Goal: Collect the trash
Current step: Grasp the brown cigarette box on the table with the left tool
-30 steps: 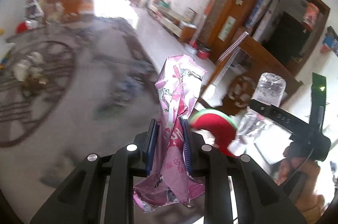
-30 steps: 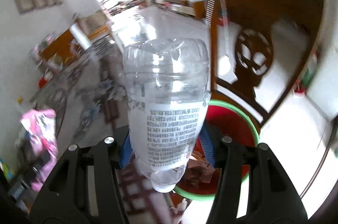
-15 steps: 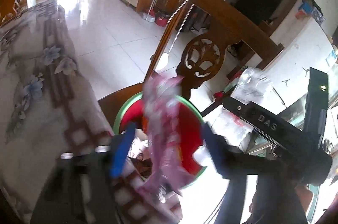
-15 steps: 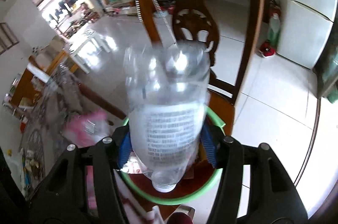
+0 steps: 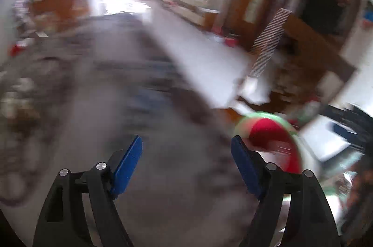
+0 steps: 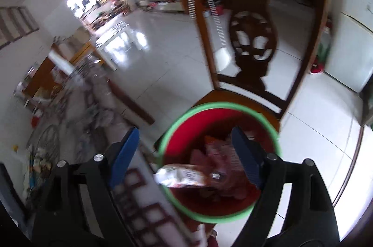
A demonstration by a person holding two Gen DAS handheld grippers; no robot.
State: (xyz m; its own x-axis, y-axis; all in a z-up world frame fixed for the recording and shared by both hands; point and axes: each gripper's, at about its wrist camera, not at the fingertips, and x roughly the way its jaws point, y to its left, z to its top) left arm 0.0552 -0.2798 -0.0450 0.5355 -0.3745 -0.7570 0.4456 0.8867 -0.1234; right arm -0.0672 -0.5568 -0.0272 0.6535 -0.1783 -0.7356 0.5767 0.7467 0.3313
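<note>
Red plastic bin with green rim (image 6: 219, 163) sits on the wooden chair seat (image 6: 233, 96) directly under my right claw (image 6: 184, 153), jaws just released, empty; wrappers inside. Left claw (image 5: 186, 160), also just released, empty, has the bin off to its right.

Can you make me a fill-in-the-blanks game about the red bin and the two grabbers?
1. The red bin has a rim coloured ____.
2. The bin stands on the seat of a wooden ____.
3. The jaws of the right gripper stand ____, with nothing between them.
4. Between the fingers of the left gripper there is ____.

Missing words: green; chair; open; nothing
</note>
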